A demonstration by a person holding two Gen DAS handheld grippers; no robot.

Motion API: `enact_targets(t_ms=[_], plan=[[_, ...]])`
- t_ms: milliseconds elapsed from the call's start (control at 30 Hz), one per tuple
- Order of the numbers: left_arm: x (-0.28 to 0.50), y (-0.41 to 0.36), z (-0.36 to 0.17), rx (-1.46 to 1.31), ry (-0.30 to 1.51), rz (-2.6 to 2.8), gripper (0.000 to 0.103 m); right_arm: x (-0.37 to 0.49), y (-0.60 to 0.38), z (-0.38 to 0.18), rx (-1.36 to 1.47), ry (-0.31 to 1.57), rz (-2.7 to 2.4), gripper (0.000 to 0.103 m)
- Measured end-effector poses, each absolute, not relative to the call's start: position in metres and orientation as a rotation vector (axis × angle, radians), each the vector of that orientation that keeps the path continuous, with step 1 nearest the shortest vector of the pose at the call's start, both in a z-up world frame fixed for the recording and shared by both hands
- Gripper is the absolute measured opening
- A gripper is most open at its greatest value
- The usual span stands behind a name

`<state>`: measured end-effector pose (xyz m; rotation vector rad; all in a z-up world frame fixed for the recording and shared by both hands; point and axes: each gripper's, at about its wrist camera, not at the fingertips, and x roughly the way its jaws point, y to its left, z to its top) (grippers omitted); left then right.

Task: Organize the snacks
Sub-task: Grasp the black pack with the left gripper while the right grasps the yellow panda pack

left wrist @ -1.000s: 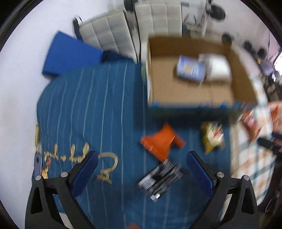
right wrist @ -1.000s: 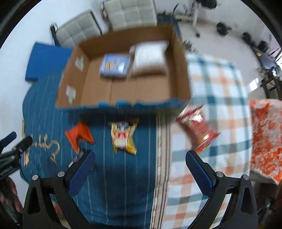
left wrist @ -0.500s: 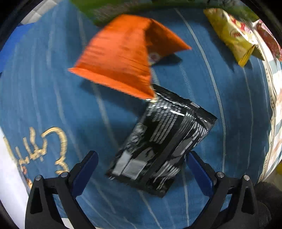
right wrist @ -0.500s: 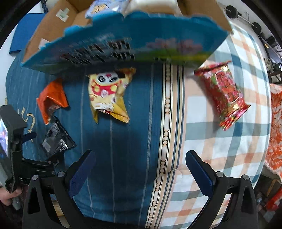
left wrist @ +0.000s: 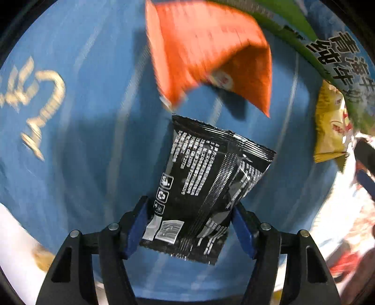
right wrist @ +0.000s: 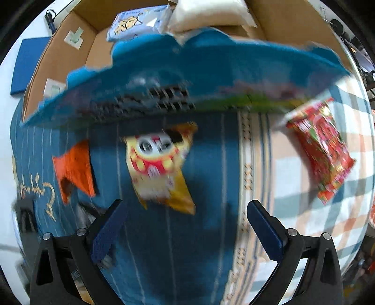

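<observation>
On my left gripper [left wrist: 189,215] the fingers have just been closing and now press both sides of the black snack packet [left wrist: 208,187], which sits between them with its printed back facing me. I take that packet as my landmark. It lies over the blue striped blanket [left wrist: 82,140]. The orange packet [left wrist: 211,54] is just beyond its far end, close to touching; I cannot tell if they meet. The yellow packet [left wrist: 330,131] is farther off to its right, below the printed wall of the cardboard box [left wrist: 337,63].

My right gripper [right wrist: 185,225] hangs over the same blanket with its fingers wide apart and nothing between them. From this view the yellow packet [right wrist: 159,169] lies just ahead of the fingers, in front of the box [right wrist: 211,77], and the orange one [right wrist: 75,169] is to its left. The red packet [right wrist: 323,150] rests on the checked cloth [right wrist: 304,234], well apart from the black one. Inside the box I see a light blue packet [right wrist: 131,23] and a white one [right wrist: 206,11] side by side.
</observation>
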<state>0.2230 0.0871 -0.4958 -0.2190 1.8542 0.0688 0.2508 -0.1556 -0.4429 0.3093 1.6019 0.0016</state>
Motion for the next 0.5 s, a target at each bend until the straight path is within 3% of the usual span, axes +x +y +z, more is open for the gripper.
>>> enact_targets(t_ms=[133, 200, 267, 300, 500], plan=[[0.213, 0.076, -0.499, -0.170, 1.839, 0.043, 0.068, 0.276, -0.143, -0.459, 0.325, 1.616, -0.003, 0.103], [0.211, 0.071, -0.498, -0.144, 1.838, 0.018, 0.069, 0.283, -0.138, -0.469, 0.331, 1.630, -0.002, 0.098], [0.211, 0.069, -0.499, -0.150, 1.839, 0.005, 0.069, 0.286, -0.134, -0.477, 0.314, 1.649, -0.001, 0.066], [0.209, 0.071, -0.499, -0.165, 1.846, 0.003, 0.069, 0.286, -0.133, -0.477, 0.317, 1.644, 0.006, 0.061], [0.203, 0.085, -0.501, -0.213, 1.868, -0.046, 0.069, 0.269, -0.137, -0.474, 0.226, 1.686, 0.039, 0.053]])
